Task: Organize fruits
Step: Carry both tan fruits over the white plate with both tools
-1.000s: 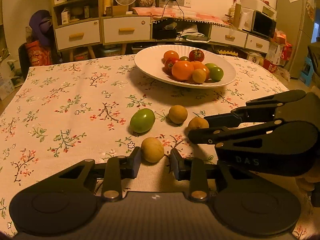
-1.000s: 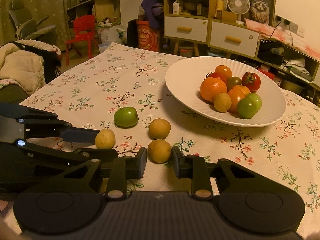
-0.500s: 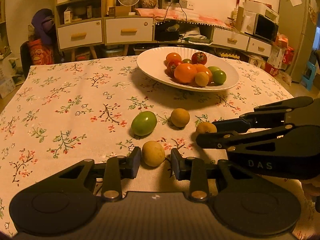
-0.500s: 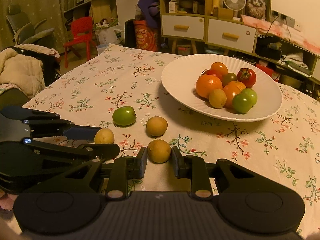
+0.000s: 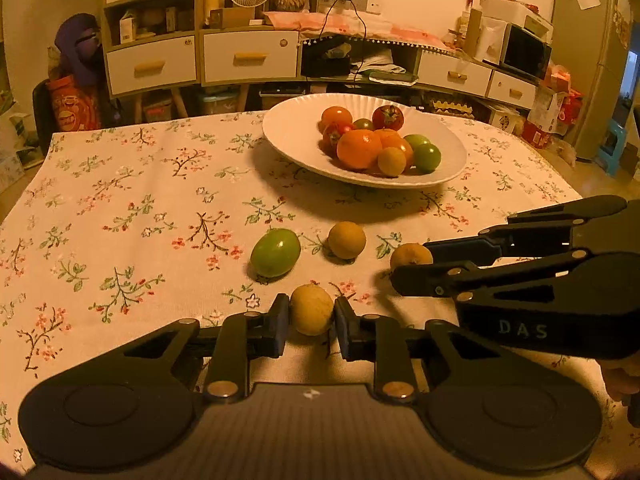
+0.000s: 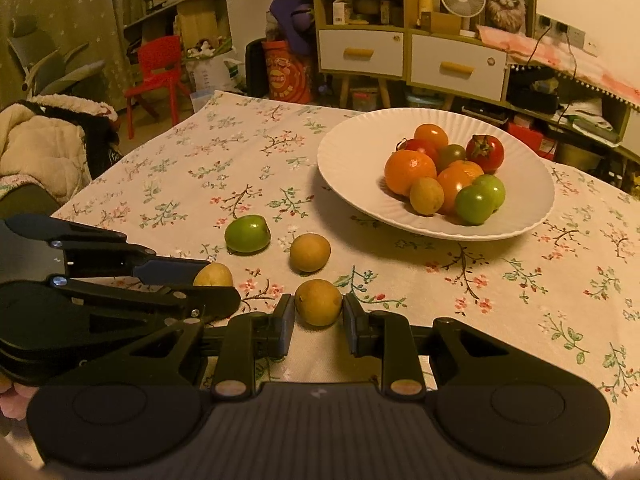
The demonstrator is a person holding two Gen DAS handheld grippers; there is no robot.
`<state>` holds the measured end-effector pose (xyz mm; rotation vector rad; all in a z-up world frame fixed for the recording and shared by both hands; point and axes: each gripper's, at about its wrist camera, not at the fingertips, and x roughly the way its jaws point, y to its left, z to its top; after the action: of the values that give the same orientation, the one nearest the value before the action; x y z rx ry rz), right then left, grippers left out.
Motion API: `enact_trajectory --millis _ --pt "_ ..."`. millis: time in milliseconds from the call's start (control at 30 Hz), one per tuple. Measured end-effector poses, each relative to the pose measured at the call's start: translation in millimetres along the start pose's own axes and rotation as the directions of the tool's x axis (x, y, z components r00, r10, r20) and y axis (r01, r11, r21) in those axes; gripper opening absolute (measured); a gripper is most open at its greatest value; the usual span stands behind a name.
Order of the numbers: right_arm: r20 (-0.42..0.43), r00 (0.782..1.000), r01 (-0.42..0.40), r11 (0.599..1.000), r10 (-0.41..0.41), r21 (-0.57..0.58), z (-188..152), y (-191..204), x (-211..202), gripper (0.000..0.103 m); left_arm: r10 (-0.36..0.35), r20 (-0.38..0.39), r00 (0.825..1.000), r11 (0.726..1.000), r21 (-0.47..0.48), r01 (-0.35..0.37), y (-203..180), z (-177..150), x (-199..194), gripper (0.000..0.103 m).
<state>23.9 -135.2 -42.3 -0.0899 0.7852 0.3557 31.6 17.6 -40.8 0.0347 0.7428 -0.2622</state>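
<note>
My left gripper (image 5: 311,316) is shut on a pale yellow round fruit (image 5: 311,314) on the flowered tablecloth. My right gripper (image 6: 318,314) is shut on a second yellow-brown fruit (image 6: 319,302); the pads touch both its sides. Each gripper shows side-on in the other view: the right gripper (image 5: 416,258) around its fruit (image 5: 411,255), and the left gripper (image 6: 216,280) around its fruit (image 6: 213,275). A green fruit (image 5: 275,252) and a third yellow fruit (image 5: 347,240) lie loose just beyond. A white plate (image 5: 292,148) further back holds several oranges, tomatoes and green fruits.
The table has a flowered cloth (image 5: 120,200). Behind it stand drawer cabinets (image 5: 248,56) and cluttered shelves. A red chair (image 6: 154,68) and a coat-covered seat (image 6: 44,144) are off the table's left side in the right wrist view.
Both grippers have closed in on their yellow fruits: the jaws narrowed until the pads touch the fruit. Both moved slightly forward toward the plate.
</note>
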Motion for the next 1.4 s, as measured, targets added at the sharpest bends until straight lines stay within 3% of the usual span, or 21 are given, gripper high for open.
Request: enact_trajectory --millis 600,800,1000,1400 --pt "0.089 0.995 0.037 0.994 -0.046 0.098 26 -36 -24 0.023 -0.064 0.075 0.995 0.996 -0.051 0.068 -9 31 -12 0.012" --pt "0.109 0.991 0.068 0.990 -0.082 0.124 37 -59 -22 0.023 -0.062 0.113 0.992 0.998 0.023 0.060 -17 44 -7 0.012" --pt "0.093 0.988 0.106 0.985 -0.119 0.137 42 -85 -11 0.023 -0.033 0.101 0.994 0.999 0.025 0.031 -14 65 17 0.012" --pt "0.084 0.991 0.098 0.988 -0.109 0.123 50 -111 9 0.023 -0.105 0.040 0.994 0.991 -0.078 0.108 12 99 58 0.012"
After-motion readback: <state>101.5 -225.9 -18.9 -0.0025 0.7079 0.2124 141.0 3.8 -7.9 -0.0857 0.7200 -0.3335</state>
